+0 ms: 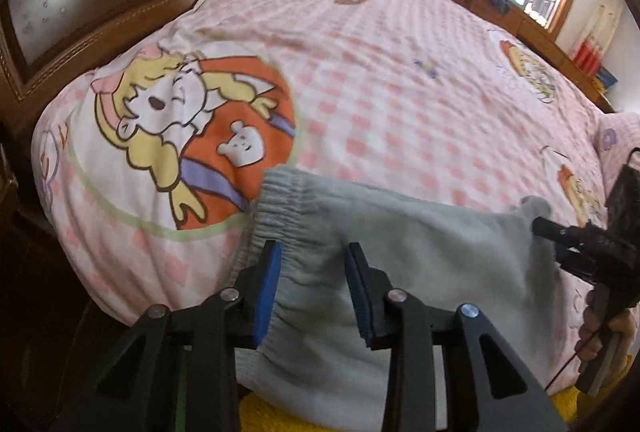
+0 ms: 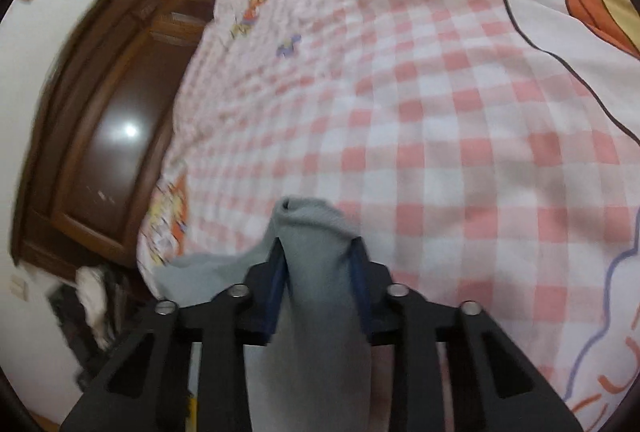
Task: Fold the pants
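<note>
The left tool stands spread over the pants' elastic waistband, its blue pads apart with grey cloth between them. The right tool pinches a bunched fold of the pants. The pants lie at the near edge of the bed, on its pink checked cover.

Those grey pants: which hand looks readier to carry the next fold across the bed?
Probably the right. The right gripper already pinches a bunched corner of the grey pants, while the left gripper only straddles the waistband, pads apart.
</note>
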Action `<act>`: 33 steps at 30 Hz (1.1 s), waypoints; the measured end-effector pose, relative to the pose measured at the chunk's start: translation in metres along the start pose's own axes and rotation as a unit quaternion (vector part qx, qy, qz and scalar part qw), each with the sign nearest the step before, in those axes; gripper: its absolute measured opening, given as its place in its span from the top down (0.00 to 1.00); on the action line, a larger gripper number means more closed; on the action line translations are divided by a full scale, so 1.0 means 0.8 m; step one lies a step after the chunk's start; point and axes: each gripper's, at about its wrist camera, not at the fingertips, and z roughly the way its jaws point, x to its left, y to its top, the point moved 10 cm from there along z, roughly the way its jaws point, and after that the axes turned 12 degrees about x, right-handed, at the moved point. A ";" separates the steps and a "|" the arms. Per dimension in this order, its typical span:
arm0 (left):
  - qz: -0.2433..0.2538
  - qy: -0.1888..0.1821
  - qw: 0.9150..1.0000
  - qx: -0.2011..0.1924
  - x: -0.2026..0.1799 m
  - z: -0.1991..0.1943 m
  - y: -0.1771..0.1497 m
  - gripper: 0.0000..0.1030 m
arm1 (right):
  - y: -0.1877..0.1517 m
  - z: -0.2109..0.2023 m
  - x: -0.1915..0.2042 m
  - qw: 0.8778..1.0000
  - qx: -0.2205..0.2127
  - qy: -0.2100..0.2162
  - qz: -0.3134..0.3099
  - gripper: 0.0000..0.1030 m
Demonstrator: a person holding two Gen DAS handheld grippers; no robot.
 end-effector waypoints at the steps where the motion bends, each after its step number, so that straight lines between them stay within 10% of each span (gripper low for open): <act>1: -0.004 0.008 1.000 0.001 0.006 0.003 0.000 0.66 | 0.004 -0.006 -0.005 1.000 -0.013 0.015 0.015 0.77; 8: -0.020 0.015 1.000 0.004 0.026 0.013 0.006 0.65 | 0.028 -0.065 -0.073 0.988 -0.104 -0.011 0.109 0.77; 13: -0.021 0.021 1.000 0.001 0.031 0.008 0.007 0.65 | 0.012 -0.071 -0.003 0.997 -0.053 -0.052 -0.020 0.77; 22: 0.035 -0.041 0.998 -0.034 -0.040 -0.033 0.018 0.71 | -0.048 0.055 0.079 0.978 0.089 -0.109 -0.155 0.77; 26: 0.055 -0.014 0.998 -0.008 -0.050 0.008 0.021 0.78 | -0.033 0.081 0.059 0.957 0.061 -0.206 -0.194 0.93; 33: 0.079 0.021 0.997 -0.003 -0.025 0.053 0.038 0.97 | -0.011 0.071 0.035 0.971 0.039 -0.181 -0.151 1.00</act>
